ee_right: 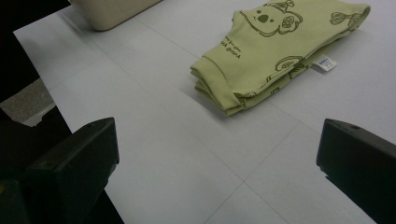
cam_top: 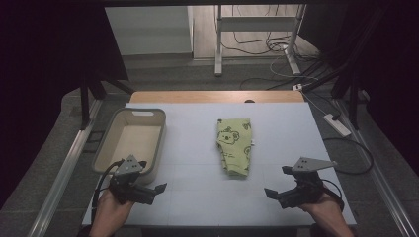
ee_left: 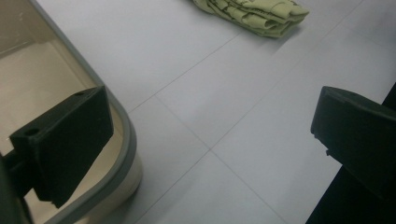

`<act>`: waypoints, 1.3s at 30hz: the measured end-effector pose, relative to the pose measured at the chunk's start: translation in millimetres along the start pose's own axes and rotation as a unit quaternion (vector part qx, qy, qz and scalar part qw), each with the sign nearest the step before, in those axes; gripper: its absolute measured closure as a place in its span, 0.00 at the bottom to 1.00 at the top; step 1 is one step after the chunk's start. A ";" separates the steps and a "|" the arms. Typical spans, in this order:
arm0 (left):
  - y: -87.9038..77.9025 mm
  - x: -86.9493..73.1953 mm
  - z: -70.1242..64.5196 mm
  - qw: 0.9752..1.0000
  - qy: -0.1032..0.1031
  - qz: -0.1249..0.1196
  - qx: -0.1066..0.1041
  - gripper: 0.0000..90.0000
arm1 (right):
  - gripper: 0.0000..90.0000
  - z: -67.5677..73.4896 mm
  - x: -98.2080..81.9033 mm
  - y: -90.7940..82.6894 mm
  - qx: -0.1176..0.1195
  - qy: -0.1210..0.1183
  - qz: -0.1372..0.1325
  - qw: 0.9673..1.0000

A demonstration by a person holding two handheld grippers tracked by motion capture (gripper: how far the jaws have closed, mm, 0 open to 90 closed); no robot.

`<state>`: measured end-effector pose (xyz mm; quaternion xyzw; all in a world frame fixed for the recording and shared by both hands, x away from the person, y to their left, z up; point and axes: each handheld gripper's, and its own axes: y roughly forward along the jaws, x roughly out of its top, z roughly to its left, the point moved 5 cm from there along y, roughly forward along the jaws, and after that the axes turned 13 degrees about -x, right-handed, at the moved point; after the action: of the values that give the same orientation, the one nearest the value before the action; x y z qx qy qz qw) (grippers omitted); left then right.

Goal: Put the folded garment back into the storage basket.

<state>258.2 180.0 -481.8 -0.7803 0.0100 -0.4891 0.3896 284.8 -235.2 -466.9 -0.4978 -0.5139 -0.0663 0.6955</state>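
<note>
Beige and grey-rimmed, the plastic basket [cam_top: 129, 139] sits at the table's [cam_top: 276, 148] left side, with the left gripper [cam_top: 150, 177] just beside its near corner, jaws wide apart and holding nothing. Mid-table lies the folded green garment [cam_top: 234, 146] printed with koalas. Well apart from it, at the near right, the right gripper [cam_top: 276, 181] hovers with jaws spread wide and empty.

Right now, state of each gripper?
Left gripper: open, holding nothing, beside the beige basket.
Right gripper: open, holding nothing, short of the folded green garment.
</note>
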 end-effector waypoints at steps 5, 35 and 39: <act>5.8 8.8 2.9 1.000 0.002 0.000 -0.012 0.00 | 0.00 1.7 2.2 2.6 0.007 -0.009 0.001 1.000; 42.7 59.0 27.4 1.000 0.006 0.009 0.013 0.00 | 0.00 10.9 13.9 32.2 0.032 -0.033 0.025 0.999; 50.7 66.6 32.0 1.000 0.007 0.009 0.012 0.00 | 0.00 10.4 14.7 35.0 0.031 -0.034 0.028 0.999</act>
<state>336.1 137.4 -469.7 -0.7719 0.0139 -0.4910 0.4036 306.0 -203.7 -477.5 -0.4923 -0.5249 -0.0134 0.6942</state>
